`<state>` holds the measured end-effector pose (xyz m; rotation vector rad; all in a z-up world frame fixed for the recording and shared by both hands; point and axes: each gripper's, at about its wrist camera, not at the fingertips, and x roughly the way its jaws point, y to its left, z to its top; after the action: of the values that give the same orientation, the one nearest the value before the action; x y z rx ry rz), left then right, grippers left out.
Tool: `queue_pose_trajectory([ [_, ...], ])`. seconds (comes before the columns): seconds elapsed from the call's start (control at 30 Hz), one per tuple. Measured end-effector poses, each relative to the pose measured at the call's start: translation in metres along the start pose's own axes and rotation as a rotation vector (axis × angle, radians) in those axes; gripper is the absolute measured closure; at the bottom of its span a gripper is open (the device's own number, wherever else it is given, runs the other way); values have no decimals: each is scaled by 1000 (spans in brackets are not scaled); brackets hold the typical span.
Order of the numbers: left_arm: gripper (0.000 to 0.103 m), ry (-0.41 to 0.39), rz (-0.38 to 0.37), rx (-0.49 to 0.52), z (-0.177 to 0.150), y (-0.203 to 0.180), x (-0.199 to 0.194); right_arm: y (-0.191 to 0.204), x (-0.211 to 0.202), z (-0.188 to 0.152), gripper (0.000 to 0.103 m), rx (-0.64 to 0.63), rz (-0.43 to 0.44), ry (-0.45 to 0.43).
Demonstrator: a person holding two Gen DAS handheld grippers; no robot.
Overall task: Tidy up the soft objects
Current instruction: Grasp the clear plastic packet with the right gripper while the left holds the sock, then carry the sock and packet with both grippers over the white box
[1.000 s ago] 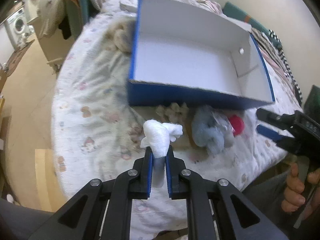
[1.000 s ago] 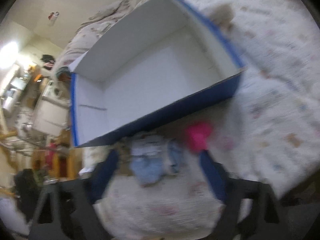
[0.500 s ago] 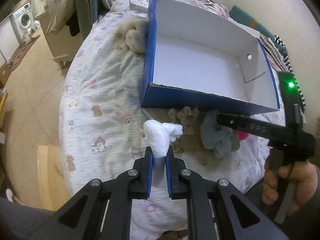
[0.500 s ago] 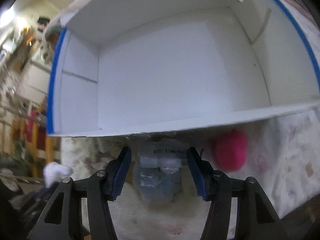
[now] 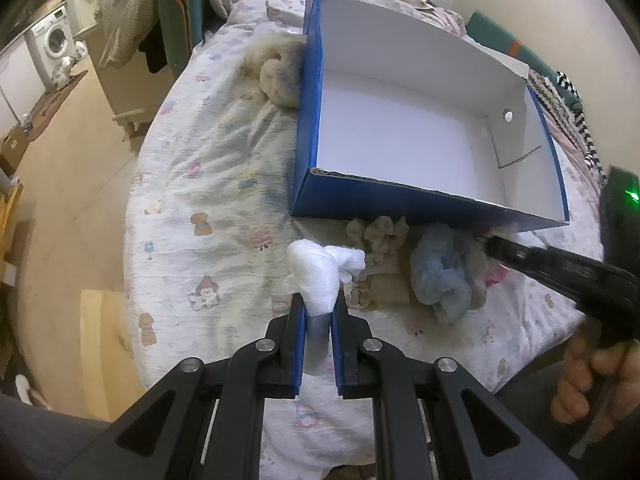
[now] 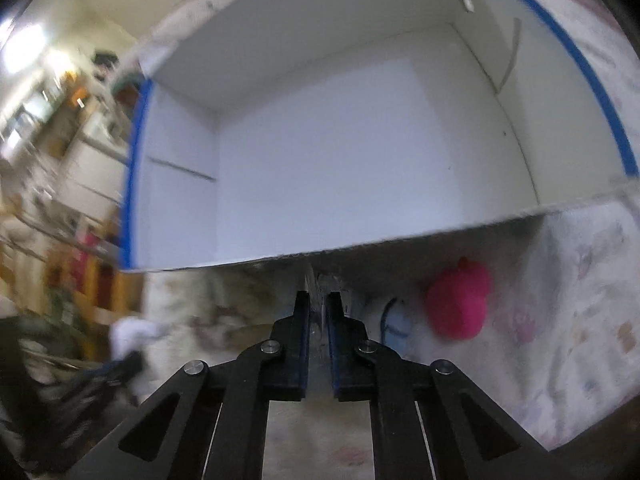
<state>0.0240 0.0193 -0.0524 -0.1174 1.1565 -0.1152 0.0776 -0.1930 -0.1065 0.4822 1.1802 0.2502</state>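
Observation:
My left gripper [image 5: 317, 304] is shut on a white soft wad [image 5: 316, 272] and holds it above the bed, in front of the blue box with white inside [image 5: 400, 136]. My right gripper [image 6: 318, 300] is shut on a thin clear wrapper of the light blue soft item [image 5: 438, 276], just before the box's near wall [image 6: 360, 246]. A pink soft toy [image 6: 458, 306] lies right of it. A beige crumpled item [image 5: 378, 232] lies by the box wall. The right gripper also shows in the left wrist view [image 5: 496, 246].
The box sits on a patterned bedsheet [image 5: 208, 200]. A cream fluffy item [image 5: 276, 76] lies against the box's left wall. Bedding and pillows lie behind the box. The floor and furniture are off the bed's left edge.
My right gripper moved in to the blue item and closed on its wrapper. My left gripper kept the white wad and shifted slightly.

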Motion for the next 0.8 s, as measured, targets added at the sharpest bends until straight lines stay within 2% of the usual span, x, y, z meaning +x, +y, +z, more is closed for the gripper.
queue_pose_trajectory([
  [0.2, 92, 3, 12, 8, 1, -7, 4, -11, -13, -9, 93, 9, 13, -2],
  [0.6, 92, -12, 63, 7, 2, -9, 7, 3, -19, -13, 94, -41, 26, -14],
  [0.8, 92, -70, 79, -31, 6, 2, -11, 6, -35, -15, 94, -39, 67, -30],
])
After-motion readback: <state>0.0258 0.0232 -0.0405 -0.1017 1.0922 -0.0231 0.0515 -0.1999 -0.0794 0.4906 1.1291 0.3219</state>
